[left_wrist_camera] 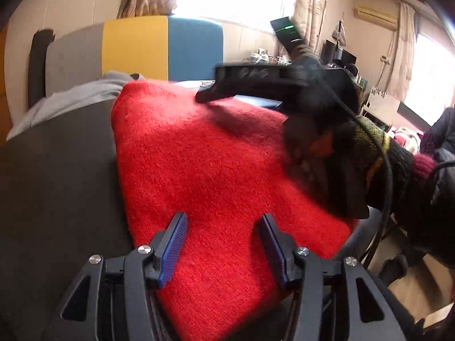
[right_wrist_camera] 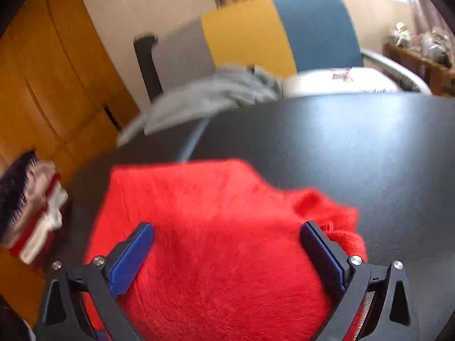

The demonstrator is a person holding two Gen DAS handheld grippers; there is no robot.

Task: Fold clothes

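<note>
A red knitted sweater (left_wrist_camera: 216,153) lies folded on the dark table (left_wrist_camera: 57,176). My left gripper (left_wrist_camera: 224,218) is open at the sweater's near edge, with its blue pads (left_wrist_camera: 173,244) spread just above the knit. In the same view my right gripper (left_wrist_camera: 210,93), blurred and held by a hand in a dark sleeve, hovers over the sweater's far right part. In the right wrist view the right gripper (right_wrist_camera: 227,227) stands wide open over the red sweater (right_wrist_camera: 216,241). A bunched fold of the knit lies by its right finger. The table (right_wrist_camera: 355,156) is bare beyond the sweater.
A grey garment (left_wrist_camera: 76,96) (right_wrist_camera: 204,96) is heaped at the table's far edge. A chair with a grey, yellow and blue back (left_wrist_camera: 136,48) stands behind it. An orange wooden cabinet (right_wrist_camera: 57,85) and a stack of folded clothes (right_wrist_camera: 34,216) are on the left. A person (left_wrist_camera: 446,125) sits at far right.
</note>
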